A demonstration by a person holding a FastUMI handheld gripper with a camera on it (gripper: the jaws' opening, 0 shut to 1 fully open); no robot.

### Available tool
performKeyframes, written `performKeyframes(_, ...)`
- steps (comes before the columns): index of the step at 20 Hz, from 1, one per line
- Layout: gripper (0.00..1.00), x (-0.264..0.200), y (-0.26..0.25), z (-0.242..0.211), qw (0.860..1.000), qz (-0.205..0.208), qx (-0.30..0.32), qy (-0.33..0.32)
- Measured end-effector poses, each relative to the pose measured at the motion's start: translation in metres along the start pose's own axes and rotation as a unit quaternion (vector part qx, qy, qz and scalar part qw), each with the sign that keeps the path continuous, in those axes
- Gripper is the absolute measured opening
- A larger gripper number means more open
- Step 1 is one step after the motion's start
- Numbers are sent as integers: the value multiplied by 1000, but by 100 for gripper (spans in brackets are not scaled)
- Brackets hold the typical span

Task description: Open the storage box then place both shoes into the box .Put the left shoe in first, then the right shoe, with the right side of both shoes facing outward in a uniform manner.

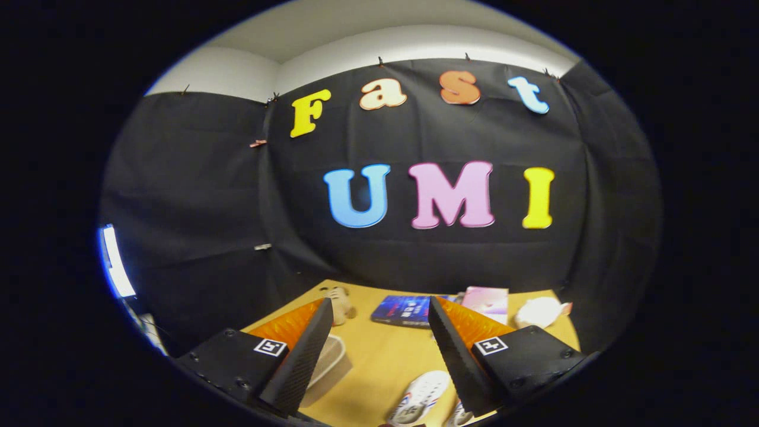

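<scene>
My gripper (379, 308) is open, raised above a wooden table (379, 356), with nothing between its two black fingers. A white shoe (420, 397) with red and blue marks lies on the table between the fingers, close below them. Part of a second white shoe (458, 414) peeks out beside the right finger (450, 350). A pale, translucent storage box (329, 362) stands on the table just inside the left finger (302, 356), partly hidden by it; whether it is open I cannot tell.
Along the table's far edge lie a small plush toy (341, 303), a blue book (406, 310), a pink book (487, 299) and a white crumpled thing (541, 311). Black cloth walls close the booth behind the table. A lit screen (115, 261) glows at far left.
</scene>
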State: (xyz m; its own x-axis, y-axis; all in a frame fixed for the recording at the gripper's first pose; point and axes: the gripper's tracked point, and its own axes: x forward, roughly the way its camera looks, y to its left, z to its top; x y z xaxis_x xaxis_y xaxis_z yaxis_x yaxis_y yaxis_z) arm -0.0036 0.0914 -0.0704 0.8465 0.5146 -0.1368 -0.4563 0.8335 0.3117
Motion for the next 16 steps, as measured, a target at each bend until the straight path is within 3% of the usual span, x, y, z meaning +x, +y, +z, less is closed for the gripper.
performKeyframes(3,98,11,22,-35,992,89,84,43)
performKeyframes(6,98,19,44,-76,967,171,166,92)
performKeyframes(11,98,21,68,-165,904,259,271,206)
performKeyframes(16,98,27,92,-226,836,297,373,272)
